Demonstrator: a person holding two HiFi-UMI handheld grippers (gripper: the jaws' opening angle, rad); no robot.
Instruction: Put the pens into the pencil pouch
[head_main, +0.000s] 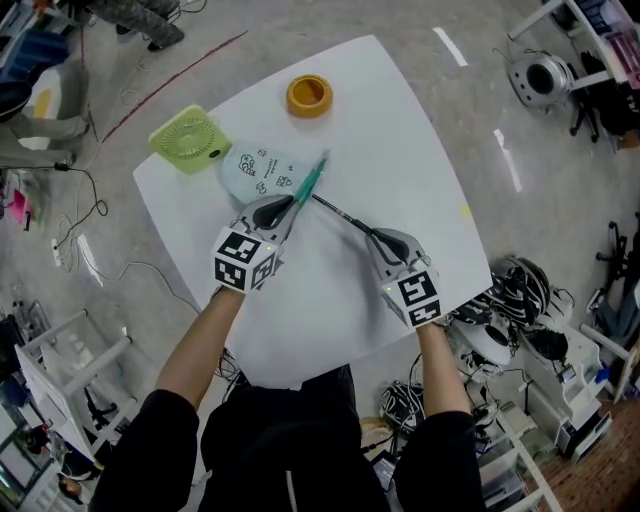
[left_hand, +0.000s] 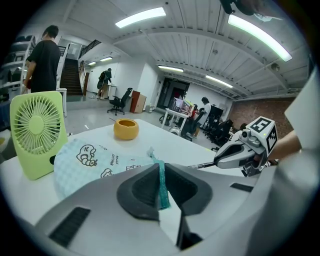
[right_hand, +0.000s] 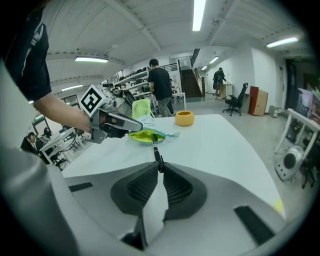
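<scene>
A pale blue pencil pouch (head_main: 256, 172) with cartoon prints lies on the white table (head_main: 400, 150). My left gripper (head_main: 289, 206) is shut on the pouch's teal zipper edge (head_main: 312, 181) and lifts it, so the mouth gapes. In the left gripper view the teal strip (left_hand: 162, 182) sits pinched between the jaws. My right gripper (head_main: 373, 235) is shut on a black pen (head_main: 341, 212), whose far end points at the pouch mouth. The right gripper view shows the pen (right_hand: 157, 154) running from the jaws to the yellow-green inside of the pouch (right_hand: 144, 135), with the left gripper (right_hand: 116, 123) beside it.
A green desk fan (head_main: 190, 138) stands right behind the pouch. A yellow ring-shaped holder (head_main: 309, 95) sits near the table's far edge. A small yellow scrap (head_main: 465, 211) lies at the right edge. Cables and gear cover the floor around; people stand far off.
</scene>
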